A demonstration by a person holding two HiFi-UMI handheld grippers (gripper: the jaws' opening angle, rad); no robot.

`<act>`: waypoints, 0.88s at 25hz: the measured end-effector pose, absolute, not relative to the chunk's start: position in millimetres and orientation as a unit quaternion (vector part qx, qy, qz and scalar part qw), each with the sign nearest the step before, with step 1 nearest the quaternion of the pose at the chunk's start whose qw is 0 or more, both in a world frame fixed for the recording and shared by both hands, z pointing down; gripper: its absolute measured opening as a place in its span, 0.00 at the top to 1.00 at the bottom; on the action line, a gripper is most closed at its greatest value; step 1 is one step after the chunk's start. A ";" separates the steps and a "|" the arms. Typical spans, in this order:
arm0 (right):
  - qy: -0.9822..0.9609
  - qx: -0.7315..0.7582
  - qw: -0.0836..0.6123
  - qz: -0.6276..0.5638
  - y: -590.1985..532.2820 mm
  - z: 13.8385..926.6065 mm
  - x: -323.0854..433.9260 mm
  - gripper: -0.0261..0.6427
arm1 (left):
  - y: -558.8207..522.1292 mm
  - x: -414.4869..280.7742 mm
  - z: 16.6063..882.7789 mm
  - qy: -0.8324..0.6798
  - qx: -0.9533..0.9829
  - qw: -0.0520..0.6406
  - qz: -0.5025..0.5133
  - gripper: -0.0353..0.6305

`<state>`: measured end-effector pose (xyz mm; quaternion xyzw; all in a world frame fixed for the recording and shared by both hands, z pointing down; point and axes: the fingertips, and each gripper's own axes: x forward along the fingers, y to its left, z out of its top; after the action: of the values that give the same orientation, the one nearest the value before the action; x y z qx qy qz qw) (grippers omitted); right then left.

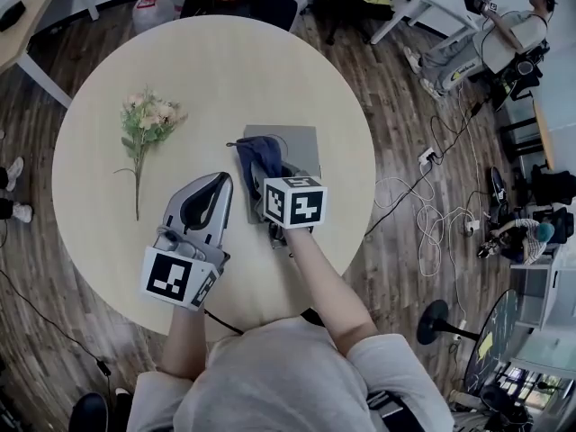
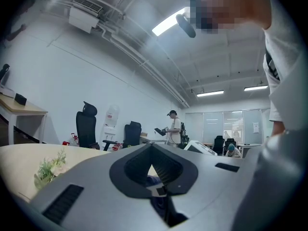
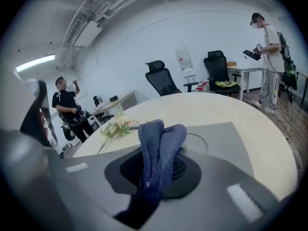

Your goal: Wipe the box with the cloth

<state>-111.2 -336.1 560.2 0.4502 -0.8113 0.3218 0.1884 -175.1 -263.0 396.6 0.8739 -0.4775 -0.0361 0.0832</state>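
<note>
Meanwhile, right gripper (image 1: pixel 268 176) jaws clamp the cloth (image 1: pixel 255 155) over the box (image 1: pixel 302 142) to wipe; left gripper (image 1: pixel 216 185), jaws together, idles alongside

You have even, bright light from long white ceiling strip lights (image 2: pixel 168 24), leaving only soft shadows on the round pale wooden table (image 1: pixel 225 70); both gripper views bulge and darken at their edges, nearest surfaces blurred
</note>
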 end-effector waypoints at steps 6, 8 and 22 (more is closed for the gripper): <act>-0.802 0.457 0.279 0.264 -330.8 598.0 -113.2 0.87 | -260.3 -179.4 394.6 -0.482 0.872 0.081 -0.035 0.94; -0.802 0.459 0.283 0.256 -332.9 597.9 -111.7 0.87 | -259.9 -180.4 394.9 -0.482 0.872 0.081 -0.035 0.94; -0.766 0.518 0.266 0.273 -340.4 602.0 -40.5 0.87 | -255.7 -171.1 392.2 -0.478 0.874 0.079 -0.034 0.94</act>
<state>-40.5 -340.4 602.0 0.5175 -0.7659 0.2733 0.2661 -171.1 -255.7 392.2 0.8742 -0.4779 -0.0344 0.0786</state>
